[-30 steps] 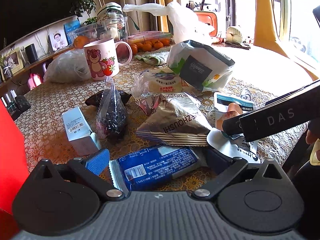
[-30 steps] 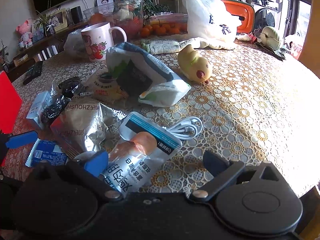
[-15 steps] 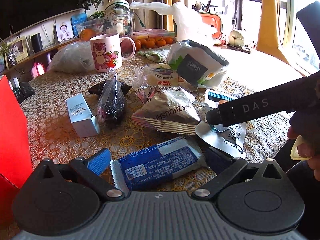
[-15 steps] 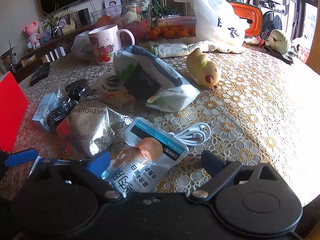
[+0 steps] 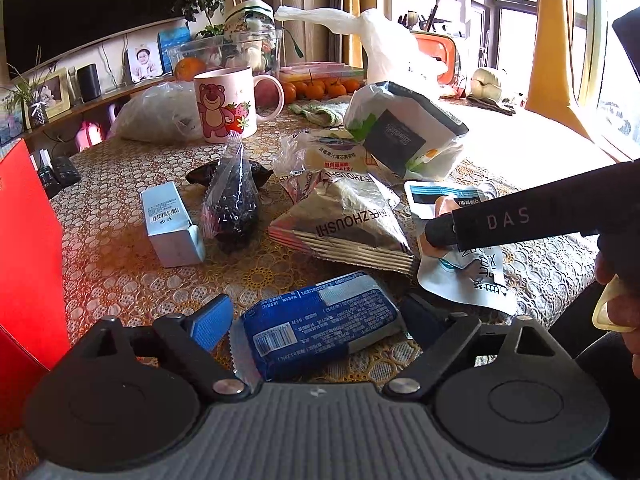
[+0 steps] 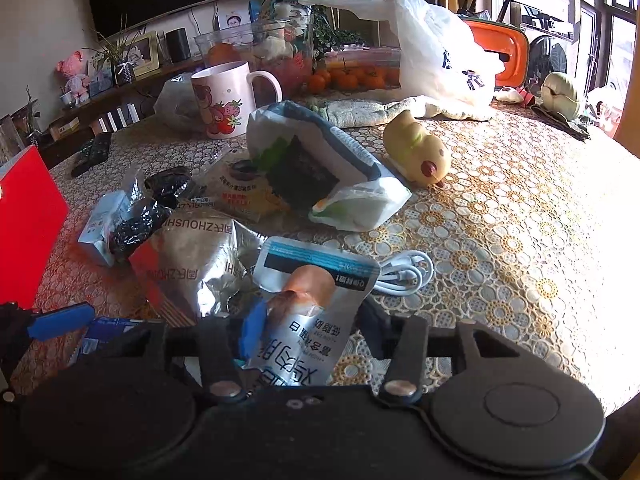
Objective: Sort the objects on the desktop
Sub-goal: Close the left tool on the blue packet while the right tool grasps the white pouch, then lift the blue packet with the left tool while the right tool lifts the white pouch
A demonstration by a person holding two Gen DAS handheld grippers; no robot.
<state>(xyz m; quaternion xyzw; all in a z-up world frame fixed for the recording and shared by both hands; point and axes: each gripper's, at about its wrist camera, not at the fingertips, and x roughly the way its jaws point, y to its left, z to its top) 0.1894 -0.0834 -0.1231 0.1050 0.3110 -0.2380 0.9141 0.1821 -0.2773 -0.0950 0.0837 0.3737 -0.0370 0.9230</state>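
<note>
On the tabletop (image 5: 120, 280), the foil bag (image 5: 344, 220) lies at the centre of the left wrist frame. Left of it stands the bag of beads (image 5: 232, 208), and further left the small box (image 5: 170, 224). Below the foil bag lies the wrapped packet (image 5: 320, 320). The pouch (image 5: 460, 276) lies at its right. Behind, in the upper part, stands the mug (image 5: 226, 106). In the right wrist frame, the cable (image 6: 404, 272) lies right of the pouch, touching it.

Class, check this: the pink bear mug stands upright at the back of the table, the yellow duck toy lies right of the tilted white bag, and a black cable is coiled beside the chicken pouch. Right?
Not quite: the cable is white, as the right wrist view shows. The rest stands.
</note>
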